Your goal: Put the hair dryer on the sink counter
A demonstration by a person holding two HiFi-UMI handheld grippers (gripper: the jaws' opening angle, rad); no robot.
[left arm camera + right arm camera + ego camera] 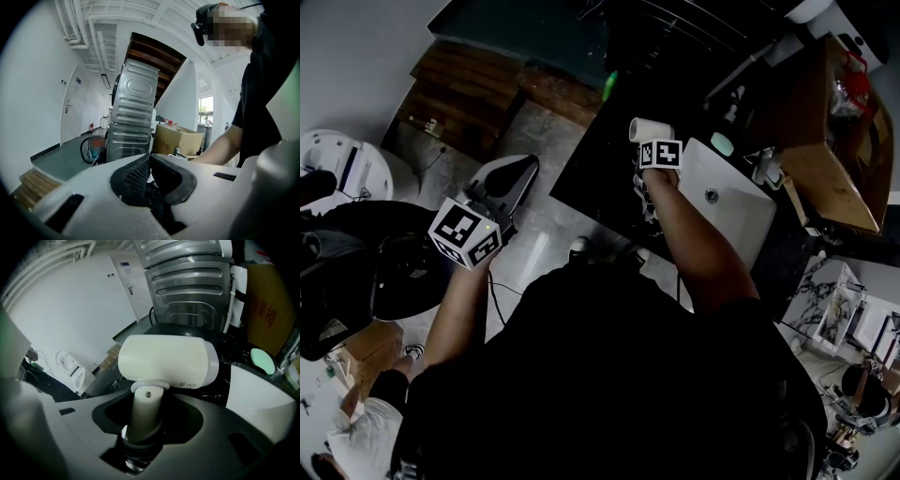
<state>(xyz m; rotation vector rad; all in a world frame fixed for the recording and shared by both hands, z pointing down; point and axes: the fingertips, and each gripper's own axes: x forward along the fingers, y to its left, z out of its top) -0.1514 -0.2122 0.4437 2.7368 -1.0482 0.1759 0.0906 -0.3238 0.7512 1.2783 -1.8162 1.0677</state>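
Fingers of my right gripper are clamped on the handle of the hair dryer, which is over the dark sink counter, beside the white basin. I think this handle grip keeps the body upright for setting down. My left gripper has its jaws together, empty, aside. I count one hair dryer, one basin and two grippers.

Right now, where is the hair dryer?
Head view, upper middle: the hair dryer is gripped in the right tongs, over the dark counter just left of the white basin.
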